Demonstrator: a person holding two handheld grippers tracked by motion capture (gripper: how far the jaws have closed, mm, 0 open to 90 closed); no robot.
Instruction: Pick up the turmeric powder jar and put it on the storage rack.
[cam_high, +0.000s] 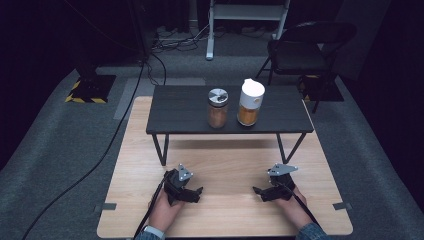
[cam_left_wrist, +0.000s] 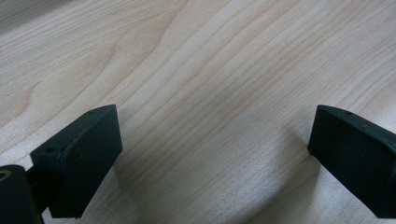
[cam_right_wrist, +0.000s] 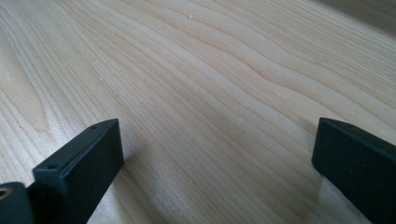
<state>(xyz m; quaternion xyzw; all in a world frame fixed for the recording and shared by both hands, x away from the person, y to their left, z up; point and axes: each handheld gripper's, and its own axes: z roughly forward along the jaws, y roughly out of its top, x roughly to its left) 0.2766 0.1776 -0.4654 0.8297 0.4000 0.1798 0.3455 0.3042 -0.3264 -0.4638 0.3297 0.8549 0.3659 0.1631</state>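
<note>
A: Biggest first: the wooden surface (cam_high: 225, 165) carries a small dark raised shelf (cam_high: 185, 107) at twelve o'clock, and on it stand two containers.

B: The white-capped bottle (cam_high: 250, 102) at about one o'clock, the glass jar (cam_high: 218, 108) with a metal lid just beside it at twelve. Both upright, close together.

A: That closeness is the risk, I'd judge. Reaching for one could knock the other, and a tall bottle on a raised shelf could topple off the edge.

B: And the tongs?

A: Left tongs (cam_high: 192, 194) at seven o'clock, right tongs (cam_high: 262, 192) at five, both released, jaws wide over bare wood, grasping nothing.

B: Any writing?

A: None readable; labels too small to tell.
</note>
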